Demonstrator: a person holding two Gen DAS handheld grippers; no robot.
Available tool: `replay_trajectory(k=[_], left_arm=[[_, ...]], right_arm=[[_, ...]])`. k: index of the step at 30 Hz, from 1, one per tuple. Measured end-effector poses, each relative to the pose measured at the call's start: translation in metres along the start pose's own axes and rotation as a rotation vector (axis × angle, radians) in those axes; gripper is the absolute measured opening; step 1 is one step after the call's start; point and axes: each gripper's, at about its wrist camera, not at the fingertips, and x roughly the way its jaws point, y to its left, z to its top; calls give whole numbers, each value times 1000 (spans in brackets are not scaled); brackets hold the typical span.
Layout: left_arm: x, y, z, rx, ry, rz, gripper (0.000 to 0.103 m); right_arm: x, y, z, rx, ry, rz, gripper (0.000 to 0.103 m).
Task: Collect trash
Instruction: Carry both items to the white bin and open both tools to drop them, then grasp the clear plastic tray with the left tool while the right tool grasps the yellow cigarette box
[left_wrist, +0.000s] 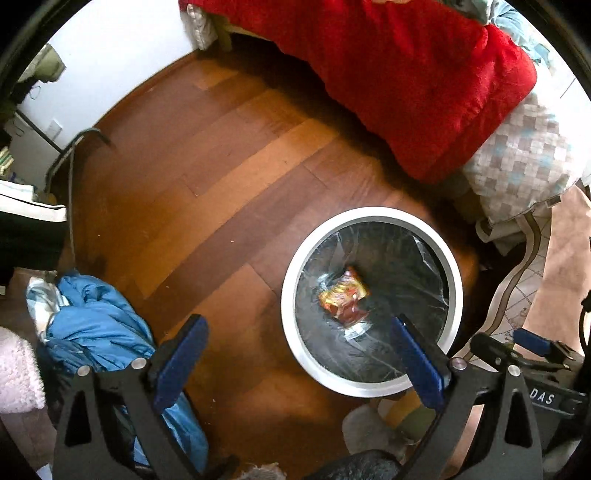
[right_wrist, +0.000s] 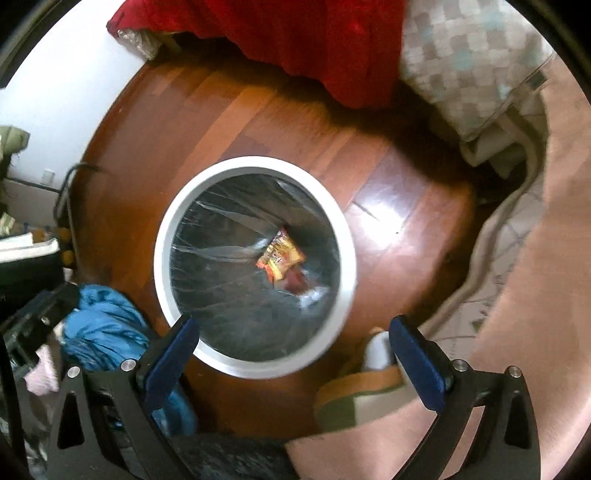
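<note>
A round white-rimmed trash bin (left_wrist: 291, 280) with a dark plastic liner stands on the wooden floor; it also shows in the right wrist view (right_wrist: 162, 236). An orange and yellow snack wrapper (left_wrist: 345, 295) lies at the bottom of the bin, also seen in the right wrist view (right_wrist: 280, 256). My left gripper (left_wrist: 299, 354) is open and empty, above the bin's near left edge. My right gripper (right_wrist: 295, 354) is open and empty, above the bin's near rim. The right gripper also shows at the right edge of the left wrist view (left_wrist: 532, 343).
A red blanket (left_wrist: 406, 74) and a checkered quilt (left_wrist: 524, 158) hang off a bed behind the bin. A blue garment (left_wrist: 99, 325) lies on the floor at the left. A pink rug (right_wrist: 517, 295) lies to the right. Slippers (right_wrist: 365, 391) sit near the bin.
</note>
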Motion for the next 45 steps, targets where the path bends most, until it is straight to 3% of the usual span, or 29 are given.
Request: replay_trajectory(k=[6,16,25,31,35,38,39,42,45], left_arm=[[-16,-1,-14,34,-3,42,100],[-48,-11,-33,60,-46,29,100],[-103,-20,-46,82,-118,-21,100],[-162,-41,-65,110,-204,-52,100],[-195,-78,-82,174,-269,-98,100],[-204,-120,-100,238,-283,-152,100],[-202,-145,-111,280,-278,-177,100],[-186,-218,-143,400,-219,-237,100],[-166,-286,-174,497,-174,-268,100]], right_arm=[[-22,-1,-22,-38,4,-100,103],[-58,1,-42,-44,-53,-106,103],[-121,5,-63,-26,-157,-65,103],[-195,-4,-95,8,-262,46,103],[-249,-31,-128,30,-355,73,103],[-288,-94,-177,89,-390,4,103],[-288,-94,-177,89,-390,4,103],[-298,-152,-218,135,-352,-87,103],[-296,-224,-259,175,-256,-225,103]])
